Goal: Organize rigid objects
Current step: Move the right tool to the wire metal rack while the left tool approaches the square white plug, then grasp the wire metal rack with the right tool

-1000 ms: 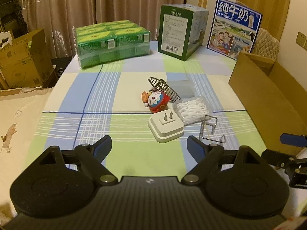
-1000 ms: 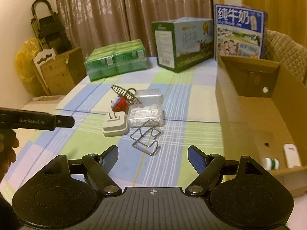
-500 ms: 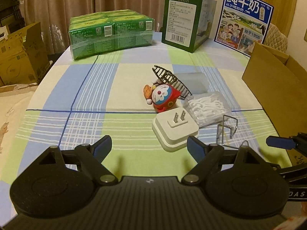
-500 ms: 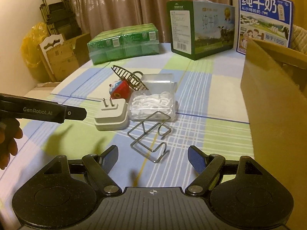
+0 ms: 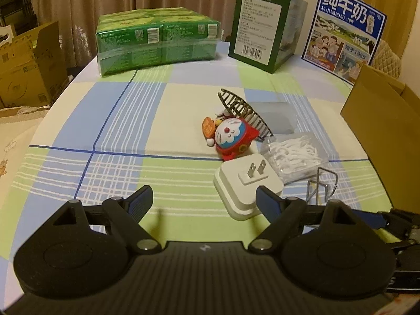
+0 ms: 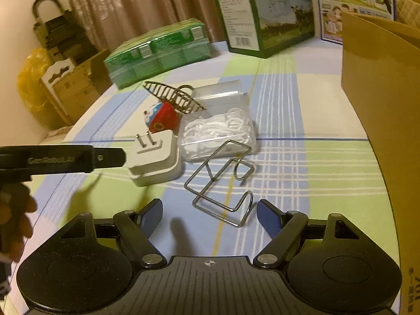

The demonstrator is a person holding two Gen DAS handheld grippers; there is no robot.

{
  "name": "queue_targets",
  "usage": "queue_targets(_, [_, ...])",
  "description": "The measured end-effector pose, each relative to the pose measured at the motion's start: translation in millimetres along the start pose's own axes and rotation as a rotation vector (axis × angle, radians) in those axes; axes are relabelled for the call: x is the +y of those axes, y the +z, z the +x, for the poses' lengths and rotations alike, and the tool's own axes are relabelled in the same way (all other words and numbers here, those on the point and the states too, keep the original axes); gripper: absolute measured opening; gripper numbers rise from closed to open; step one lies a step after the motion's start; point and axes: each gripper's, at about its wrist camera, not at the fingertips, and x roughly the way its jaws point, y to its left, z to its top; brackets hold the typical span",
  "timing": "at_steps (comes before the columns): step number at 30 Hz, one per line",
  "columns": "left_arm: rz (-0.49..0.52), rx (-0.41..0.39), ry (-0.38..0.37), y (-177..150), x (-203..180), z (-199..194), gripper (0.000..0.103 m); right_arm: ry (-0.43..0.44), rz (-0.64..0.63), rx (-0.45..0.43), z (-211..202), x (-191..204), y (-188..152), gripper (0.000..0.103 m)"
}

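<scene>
A white plug adapter [image 5: 246, 186] lies prongs up on the checked cloth, just ahead of my open left gripper [image 5: 204, 197], whose right fingertip overlaps its near corner. Behind it are a red and blue cat figurine [image 5: 231, 136], a dark wire rack [image 5: 244, 110] and a clear box of white floss picks [image 5: 294, 155]. A bent steel wire holder [image 6: 223, 183] lies flat before my open right gripper [image 6: 210, 210], its near end between the fingers without touching the pads. The right wrist view also shows the adapter [image 6: 155, 157], the figurine [image 6: 160, 118] and the left gripper [image 6: 78, 157].
A tall brown cardboard box [image 6: 380, 118] stands close on the right. At the table's far edge sit a green shrink-wrapped pack [image 5: 157, 42], a green carton [image 5: 260, 23] and a blue milk carton [image 5: 344, 31]. A hand [image 6: 13, 223] holds the left gripper. Cardboard boxes stand left of the table.
Both grippers have come down and forward towards the cluster of objects. The wire holder now reaches between the right gripper's fingers. Both stay open.
</scene>
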Motion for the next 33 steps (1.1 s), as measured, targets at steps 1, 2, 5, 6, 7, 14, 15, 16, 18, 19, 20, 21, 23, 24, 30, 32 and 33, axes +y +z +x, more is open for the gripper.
queue_targets(1, [-0.004,-0.003,-0.001,1,0,-1,0.083,-0.019,-0.005,-0.004,1,2,0,0.077])
queue_targets(2, [-0.007,-0.005,-0.003,1,1,-1,0.083,-0.042,-0.009,-0.01,3,3,0,0.077])
queue_targets(5, [-0.02,-0.002,-0.007,1,2,-1,0.083,-0.079,-0.001,-0.027,8,7,1,0.077])
queue_targets(6, [-0.026,0.0,-0.008,1,3,-1,0.083,-0.092,0.004,-0.032,9,9,1,0.077])
queue_targets(7, [-0.033,0.0,-0.008,1,4,-1,0.083,-0.105,0.011,-0.037,10,11,2,0.077])
queue_targets(14, [-0.059,-0.004,-0.03,2,6,-1,0.083,-0.172,0.016,-0.08,23,20,4,0.076])
queue_targets(15, [-0.058,-0.004,-0.031,2,5,-1,0.083,-0.177,0.01,-0.081,24,20,5,0.076])
queue_targets(16, [-0.058,-0.004,-0.033,2,5,-1,0.083,-0.179,0.01,-0.079,24,17,5,0.074])
queue_targets(18, [-0.056,-0.003,-0.04,2,3,-1,0.083,-0.182,0.024,-0.077,20,12,6,0.061])
queue_targets(19, [-0.055,-0.002,-0.043,2,3,-1,0.083,-0.184,0.024,-0.072,17,9,6,0.057])
queue_targets(20, [-0.052,-0.001,-0.046,1,2,-1,0.083,-0.187,0.02,-0.062,13,6,5,0.057])
queue_targets(21, [-0.049,0.002,-0.05,1,1,-1,0.083,-0.193,0.007,-0.055,10,4,4,0.057])
queue_targets(23, [-0.044,0.004,-0.055,1,-1,-1,0.083,-0.216,-0.026,-0.041,4,0,0,0.057])
queue_targets(24, [-0.041,0.003,-0.06,1,-2,-2,0.083,-0.228,-0.056,-0.023,2,-1,-2,0.057])
queue_targets(30, [-0.036,0.008,-0.083,0,-6,0,0.083,-0.336,-0.19,-0.027,-15,-2,-19,0.058])
queue_targets(32, [-0.034,0.009,-0.082,0,-6,0,0.083,-0.329,-0.092,-0.041,-24,-10,-23,0.059])
queue_targets(33, [-0.033,0.009,-0.081,0,-7,0,0.083,-0.322,-0.051,-0.044,-27,-13,-23,0.059])
